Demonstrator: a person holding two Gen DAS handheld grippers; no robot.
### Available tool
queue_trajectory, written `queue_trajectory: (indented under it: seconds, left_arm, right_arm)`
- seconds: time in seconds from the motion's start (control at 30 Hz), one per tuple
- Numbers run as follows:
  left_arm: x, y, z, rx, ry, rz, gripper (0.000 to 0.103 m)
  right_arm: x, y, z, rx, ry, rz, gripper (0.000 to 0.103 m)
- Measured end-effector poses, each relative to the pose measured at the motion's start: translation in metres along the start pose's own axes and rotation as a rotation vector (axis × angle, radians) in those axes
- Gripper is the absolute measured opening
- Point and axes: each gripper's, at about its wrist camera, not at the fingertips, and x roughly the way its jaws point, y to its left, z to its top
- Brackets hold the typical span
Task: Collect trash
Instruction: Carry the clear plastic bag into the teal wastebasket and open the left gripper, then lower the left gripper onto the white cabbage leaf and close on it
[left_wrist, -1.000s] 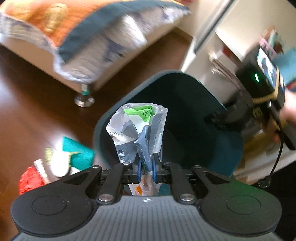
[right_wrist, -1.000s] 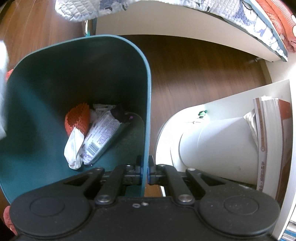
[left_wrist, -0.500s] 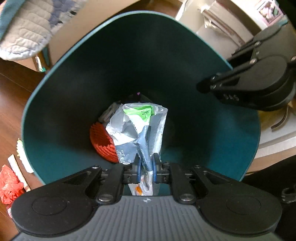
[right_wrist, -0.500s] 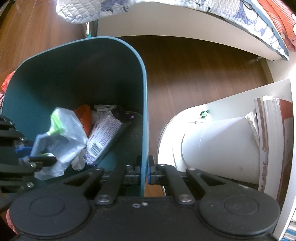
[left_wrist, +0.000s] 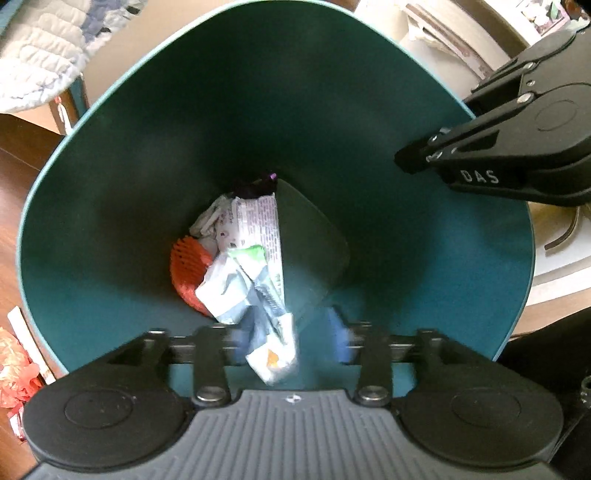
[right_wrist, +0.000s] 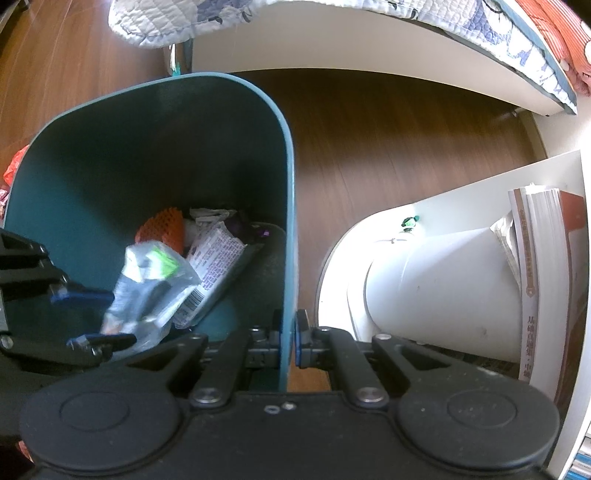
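Observation:
A teal trash bin (left_wrist: 110, 184) fills the left wrist view; it also shows in the right wrist view (right_wrist: 147, 147). My left gripper (left_wrist: 291, 345) is open over the bin's mouth, and a crumpled silver and green wrapper (left_wrist: 251, 295) drops free between its jaws. The same wrapper (right_wrist: 147, 288) shows blurred in the right wrist view, beside the left gripper (right_wrist: 92, 317). My right gripper (right_wrist: 288, 339) is shut on the bin's rim. In the bin lie an orange mesh piece (left_wrist: 186, 273), a purple-printed wrapper (left_wrist: 258, 225) and crumpled paper.
Red and white litter (left_wrist: 18, 362) lies on the wooden floor left of the bin. A bed with a quilt (right_wrist: 332, 22) stands behind the bin. A white shelf with a book (right_wrist: 543, 288) and a white round object (right_wrist: 443, 288) stands at the right.
My left gripper has opened and let go of the silver wrapper, which falls into the bin. The right gripper still holds the rim.

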Motion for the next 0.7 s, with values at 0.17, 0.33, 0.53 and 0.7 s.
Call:
queue_trajectory:
  seconds: [0.17, 0.33, 0.53, 0.7]
  left_arm:
    - [-0.017, 0.003, -0.002, -0.010, -0.044, -0.024, 0.065]
    - [-0.039, 0.011, -0.009, -0.033, -0.087, -0.040, 0.074]
    - [-0.076, 0.033, -0.024, -0.069, -0.160, -0.029, 0.074]
    - [-0.110, 0.068, -0.038, -0.178, -0.235, 0.009, 0.077]
  right_arm:
    - [0.001, -0.003, -0.001, 0.007, -0.001, 0.004, 0.004]
    - [0.001, -0.004, -0.001, 0.009, 0.002, 0.008, 0.004]
    - [0.003, -0.006, -0.002, 0.015, 0.009, 0.016, 0.004]
    - [0.006, -0.007, -0.003, 0.012, 0.013, 0.025, 0.005]
